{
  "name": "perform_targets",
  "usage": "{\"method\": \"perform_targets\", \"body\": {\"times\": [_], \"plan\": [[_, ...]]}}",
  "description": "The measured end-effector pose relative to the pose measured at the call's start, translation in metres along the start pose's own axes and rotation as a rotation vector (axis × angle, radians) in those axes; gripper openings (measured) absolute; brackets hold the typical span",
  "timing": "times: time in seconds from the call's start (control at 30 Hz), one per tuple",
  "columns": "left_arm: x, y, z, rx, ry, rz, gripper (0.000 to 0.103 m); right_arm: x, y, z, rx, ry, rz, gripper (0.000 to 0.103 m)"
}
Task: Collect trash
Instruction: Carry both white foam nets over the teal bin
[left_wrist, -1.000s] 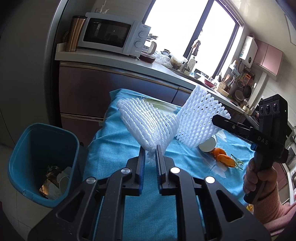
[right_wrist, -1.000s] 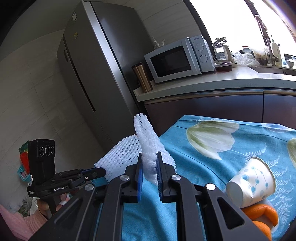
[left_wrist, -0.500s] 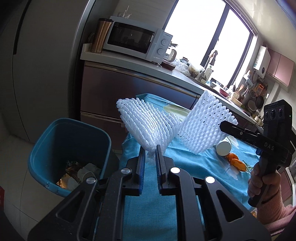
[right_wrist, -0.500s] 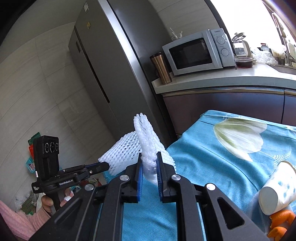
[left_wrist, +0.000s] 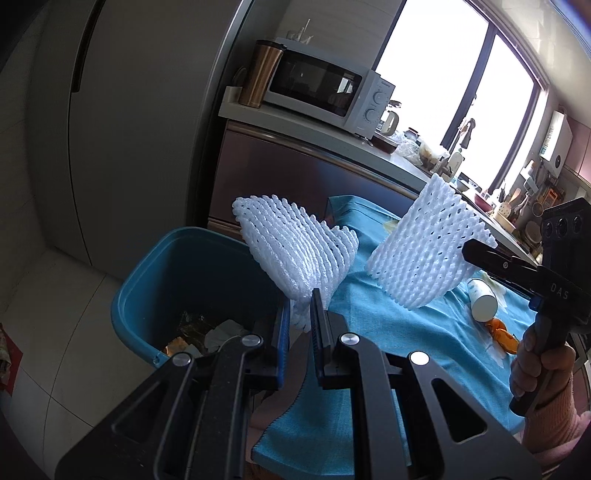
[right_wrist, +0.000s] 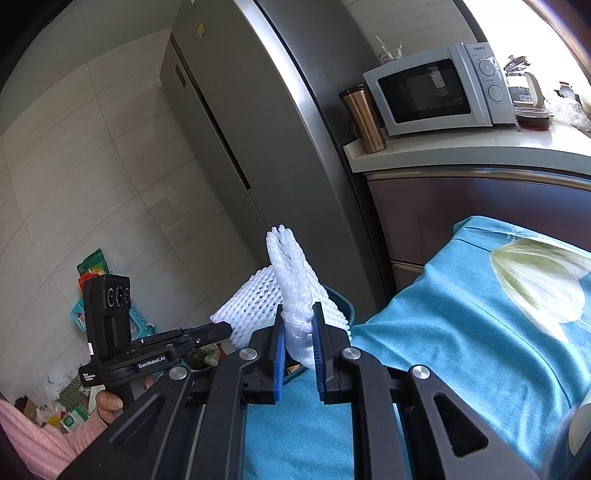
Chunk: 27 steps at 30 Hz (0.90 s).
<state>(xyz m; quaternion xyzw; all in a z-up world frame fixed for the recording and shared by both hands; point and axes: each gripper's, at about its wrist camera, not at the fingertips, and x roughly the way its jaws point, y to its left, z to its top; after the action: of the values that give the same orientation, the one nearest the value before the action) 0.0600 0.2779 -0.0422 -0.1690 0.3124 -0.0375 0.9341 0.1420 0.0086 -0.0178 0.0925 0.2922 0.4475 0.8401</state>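
Foam nets, white and meshed, are pinched one in each tool. In the left wrist view the left tool (left_wrist: 300, 325) sits at lower centre with its blue pads closed on the bottom of one foam net (left_wrist: 295, 251), which fans upward over the near rim of a blue trash bin (left_wrist: 155, 280) at lower left; scraps of paper and wrappers lie inside the bin. To the right in the same view, the second foam net (left_wrist: 424, 254) hangs over the blue tabletop cloth (left_wrist: 369, 314), gripped from the right by the right tool (left_wrist: 466, 248), with a hand (left_wrist: 539, 369) and pink sleeve at the lower right edge. A tipped paper cup (left_wrist: 482, 301) and orange peel (left_wrist: 500, 330) lie on the cloth at right. In the right wrist view the right tool's pads are closed on its net at lower centre, and the left tool shows at lower left of the frame with its net. A microwave (right_wrist: 439, 92) and a copper tumbler (right_wrist: 364, 120) stand on the counter at upper right, beside a grey fridge (right_wrist: 236, 110).
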Motion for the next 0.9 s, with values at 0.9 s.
{"method": "perform_targets", "body": {"times": [0.9], "plan": [[0.026, 0.048, -0.021, -0.059, 0.076, 0.138, 0.012, 0.086, 0.027, 0.010, 0.003, 0.104, 0.083, 0.012]]}}
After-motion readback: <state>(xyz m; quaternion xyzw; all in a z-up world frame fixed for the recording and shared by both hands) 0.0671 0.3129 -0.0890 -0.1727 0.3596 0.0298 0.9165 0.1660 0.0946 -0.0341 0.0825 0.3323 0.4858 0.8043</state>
